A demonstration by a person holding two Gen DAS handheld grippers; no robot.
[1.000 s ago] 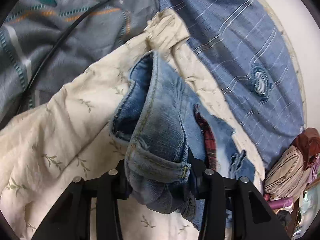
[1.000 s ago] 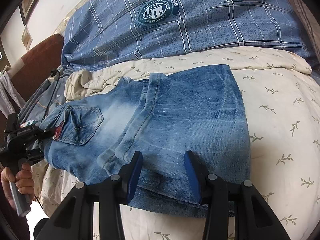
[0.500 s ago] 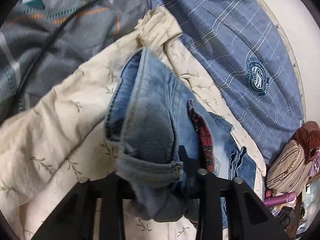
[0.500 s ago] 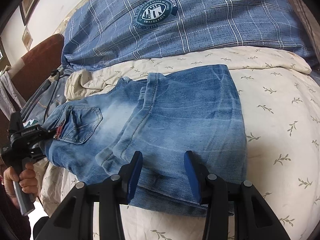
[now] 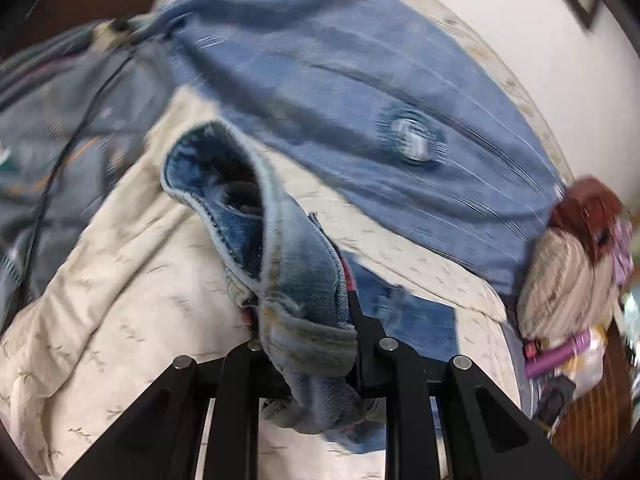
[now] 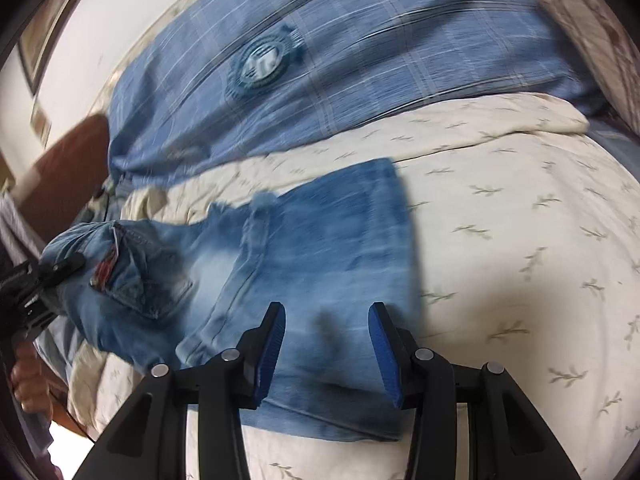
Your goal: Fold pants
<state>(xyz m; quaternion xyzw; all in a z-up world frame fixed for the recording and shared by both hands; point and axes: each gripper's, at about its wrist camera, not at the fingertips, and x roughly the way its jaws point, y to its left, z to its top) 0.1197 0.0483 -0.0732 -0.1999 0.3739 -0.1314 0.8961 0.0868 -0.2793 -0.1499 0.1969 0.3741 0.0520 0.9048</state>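
Jeans (image 6: 312,248) lie folded on the cream bedspread (image 6: 520,208); the left gripper (image 5: 306,320) clamps their bunched waistband, lifted at 9 o'clock in the right view, while the right gripper (image 6: 326,320) hovers spread apart over the denim's near edge, grasping nothing

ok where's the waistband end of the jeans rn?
Clamped in the left gripper, lifted off the cream bedspread; in the right wrist view the jeans show that end at far left, with the blue plaid pillow behind.
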